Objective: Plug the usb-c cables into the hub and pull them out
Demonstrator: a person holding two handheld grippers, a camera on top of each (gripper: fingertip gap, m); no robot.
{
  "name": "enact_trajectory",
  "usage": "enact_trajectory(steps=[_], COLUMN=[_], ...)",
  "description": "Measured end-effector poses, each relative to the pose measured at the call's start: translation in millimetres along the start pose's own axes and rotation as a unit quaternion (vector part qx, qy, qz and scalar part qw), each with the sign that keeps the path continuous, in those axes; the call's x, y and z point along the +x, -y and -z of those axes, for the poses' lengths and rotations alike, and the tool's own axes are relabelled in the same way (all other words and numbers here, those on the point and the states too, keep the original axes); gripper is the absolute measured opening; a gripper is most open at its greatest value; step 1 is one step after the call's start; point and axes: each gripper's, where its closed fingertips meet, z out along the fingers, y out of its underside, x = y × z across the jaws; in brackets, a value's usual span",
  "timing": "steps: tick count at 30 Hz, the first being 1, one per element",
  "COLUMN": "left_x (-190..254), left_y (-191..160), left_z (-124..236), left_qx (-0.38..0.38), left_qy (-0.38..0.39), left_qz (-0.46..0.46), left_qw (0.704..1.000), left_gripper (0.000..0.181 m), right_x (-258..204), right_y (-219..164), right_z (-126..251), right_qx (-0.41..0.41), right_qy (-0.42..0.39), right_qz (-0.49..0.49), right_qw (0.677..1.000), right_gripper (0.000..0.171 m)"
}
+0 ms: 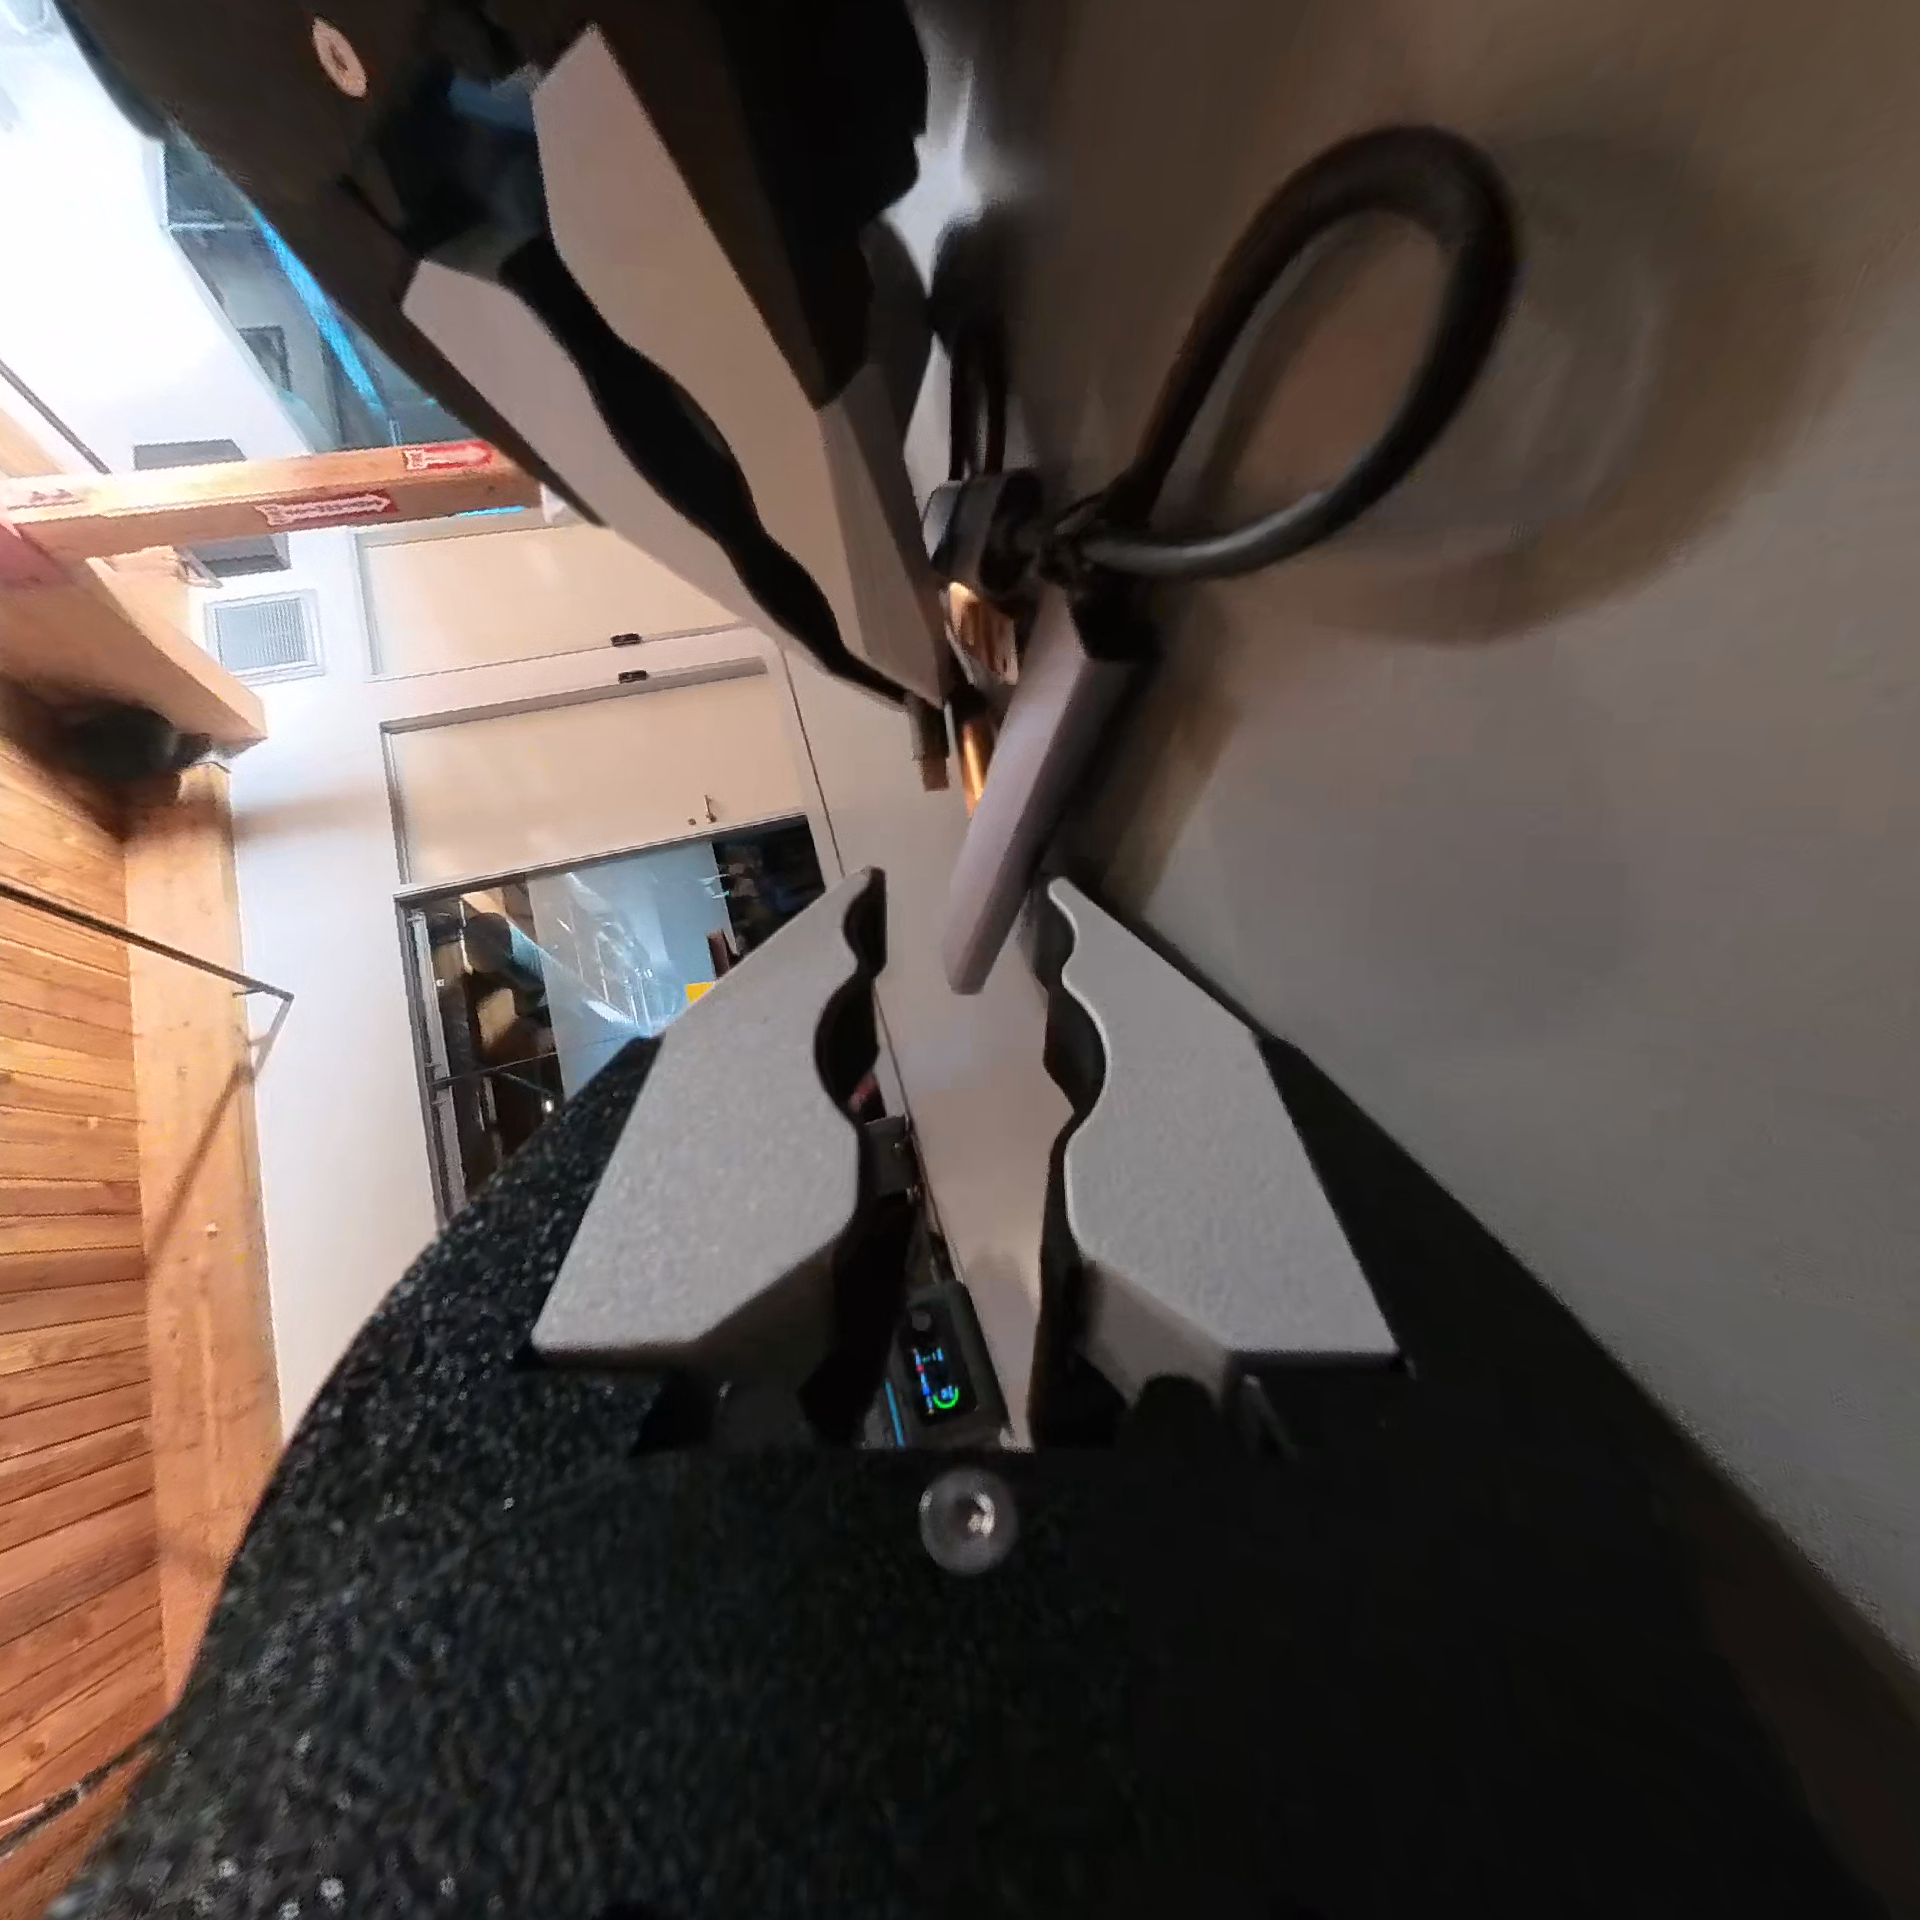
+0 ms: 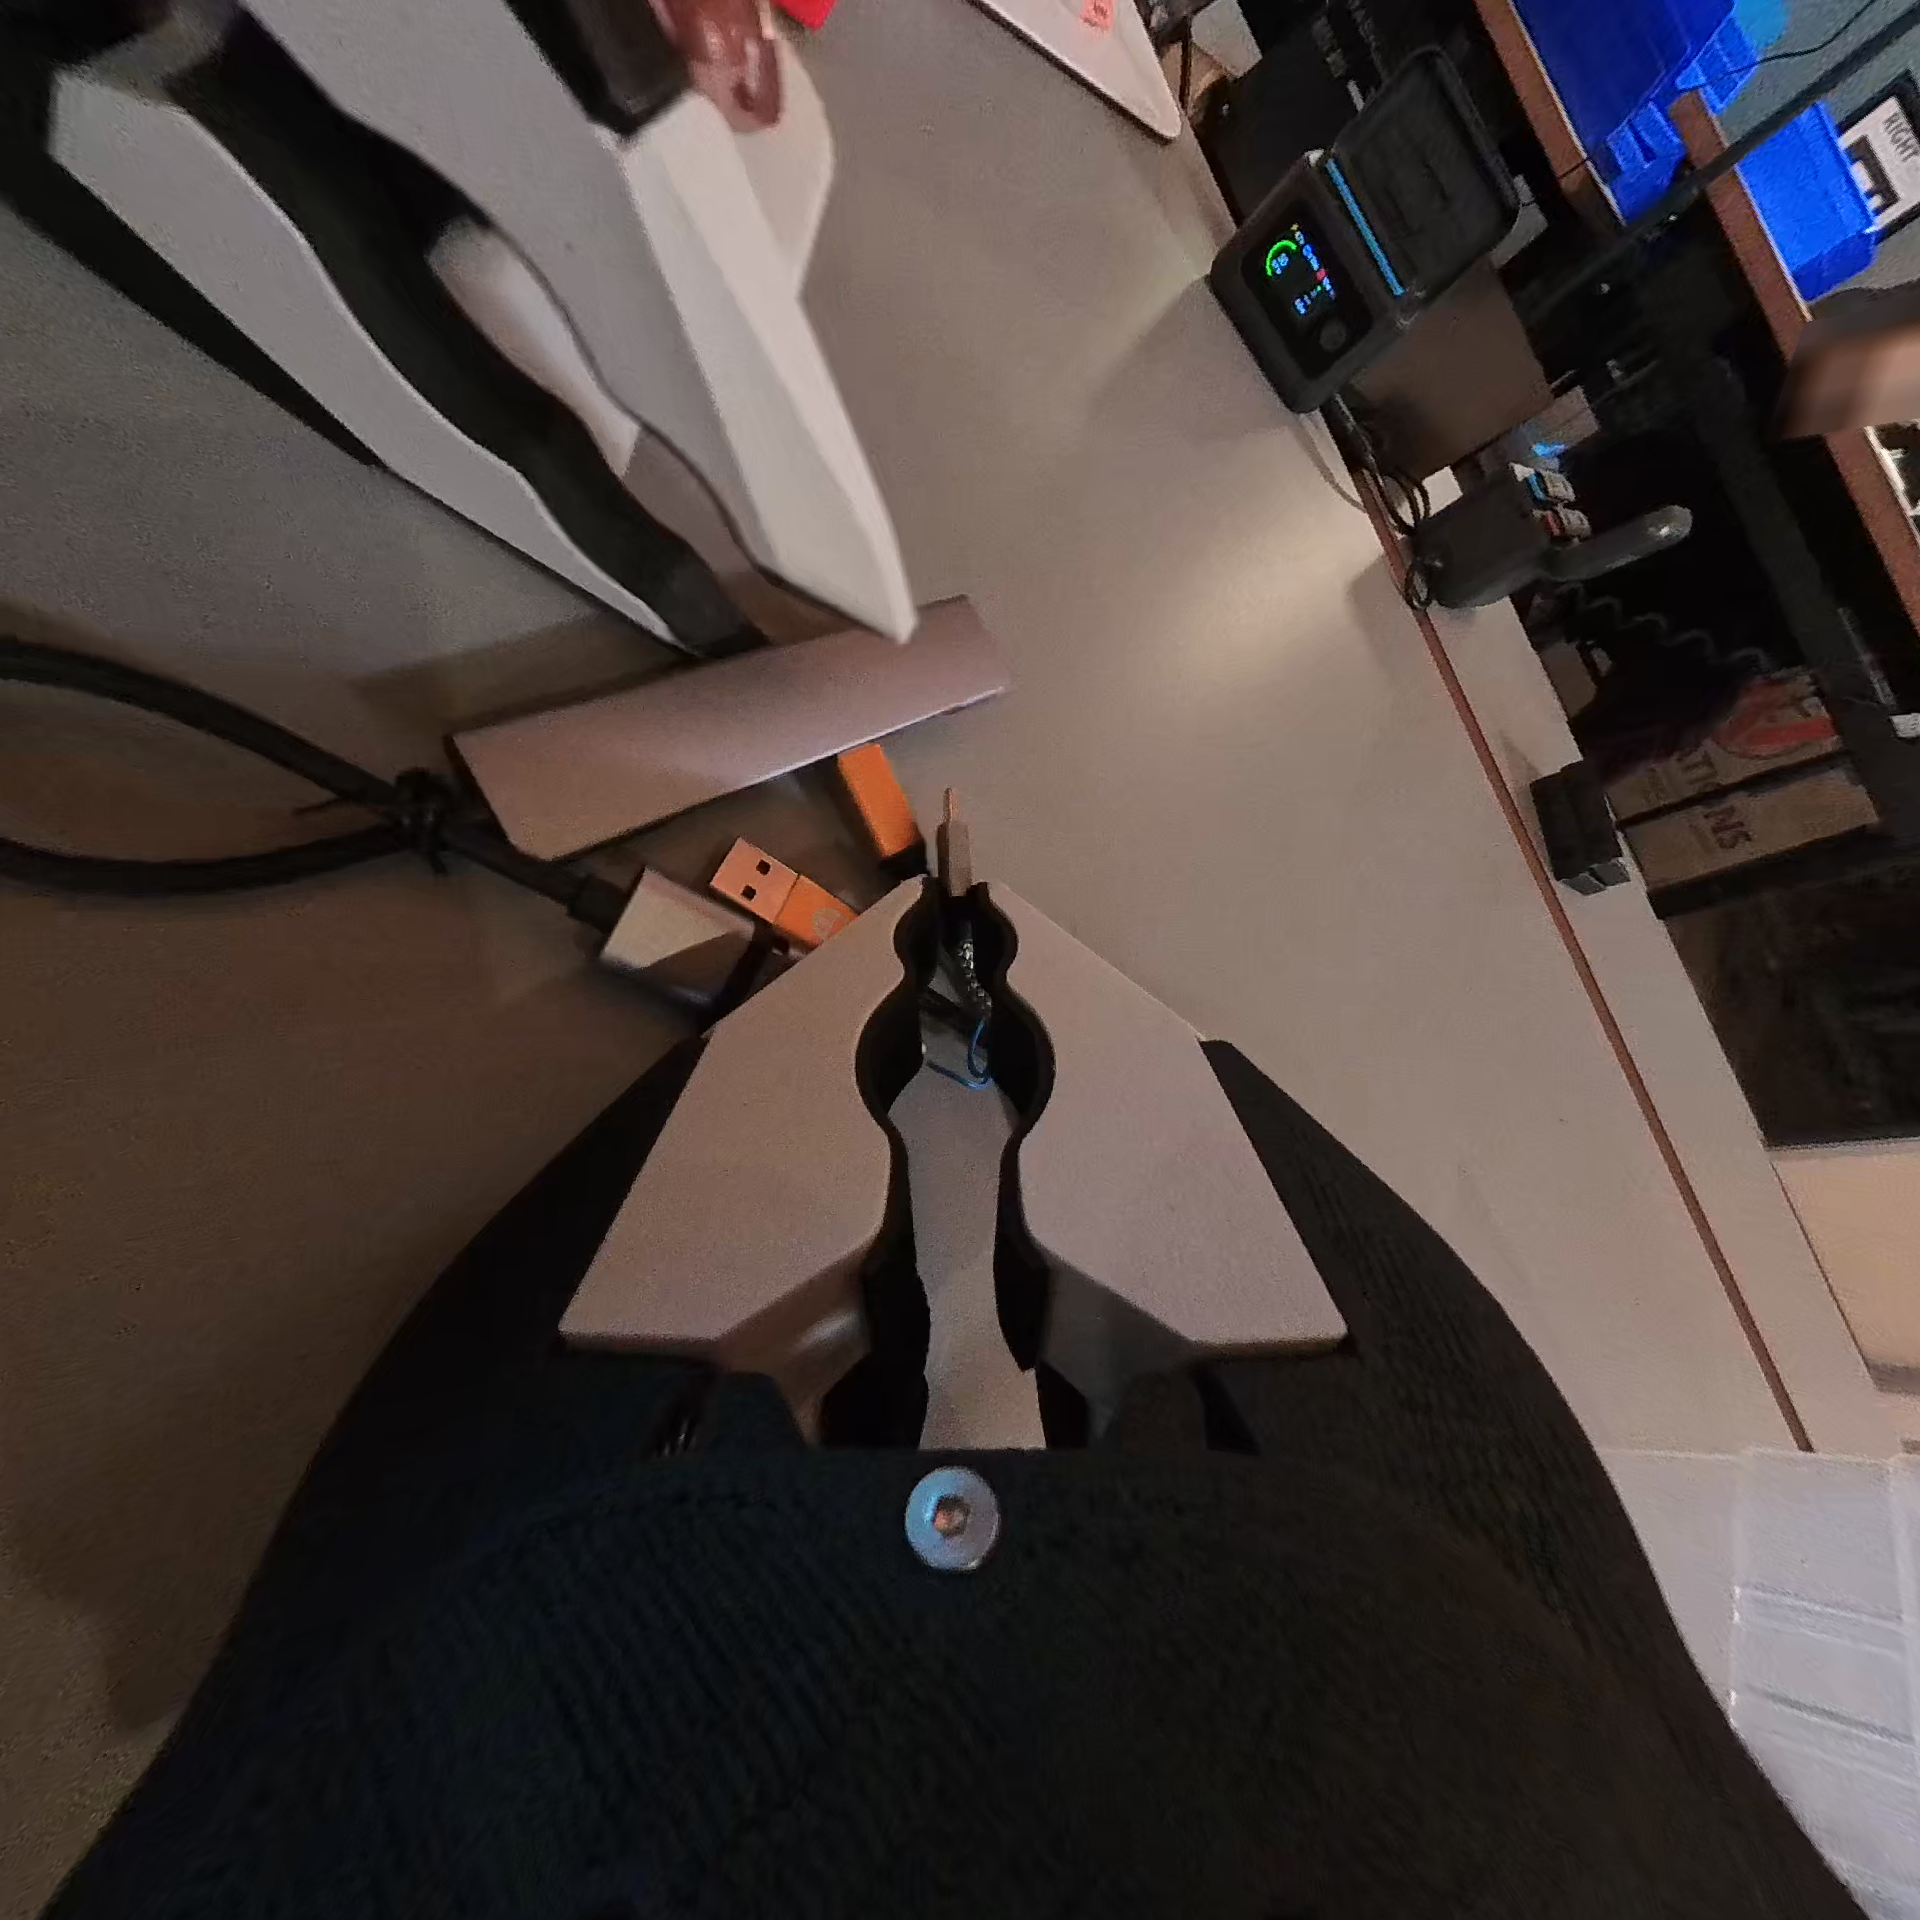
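Note:
The grey hub [image 2: 717, 727] lies on the pale table [image 2: 1143, 582], with its black tied cable [image 2: 312, 769] and silver plug [image 2: 665, 935] beside it. My left gripper [image 1: 966, 894] is open, and its fingertips straddle the near end of the hub [image 1: 1023, 790] without clamping it. It also shows in the right wrist view [image 2: 800, 623]. My right gripper [image 2: 956, 883] is shut on a usb-c cable plug [image 2: 951, 831], whose tip points at the hub's side a short way off. Two orange plugs [image 2: 774, 883] lie loose by the hub. The black cable loop [image 1: 1351, 343] lies behind the hub.
A small black device with a lit screen [image 2: 1309, 291] stands near the table's far edge. Past the edge are shelves with blue bins [image 2: 1766, 156] and dark gear. A white stack [image 2: 1829, 1662] lies at the lower right. A wooden wall [image 1: 73, 1143] is at the left. Tip to tip, the grippers are about 4 centimeters apart. Both grippers' tips are roughly 25 centimeters from the white stack [image 2: 1829, 1662].

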Motion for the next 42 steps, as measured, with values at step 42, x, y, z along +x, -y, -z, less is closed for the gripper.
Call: enact_trajectory(steps=[42], left_x=[-29], left_y=[12], left_z=[23], left_qx=[0.114], left_qy=[-0.069], left_qz=[0.369], left_qw=[0.920], left_gripper=[0.043], right_x=[65], right_y=[-20], right_z=[27], right_qx=[-0.005], right_qy=[-0.156], right_qz=[0.061], right_qw=[0.986], right_gripper=[0.004])
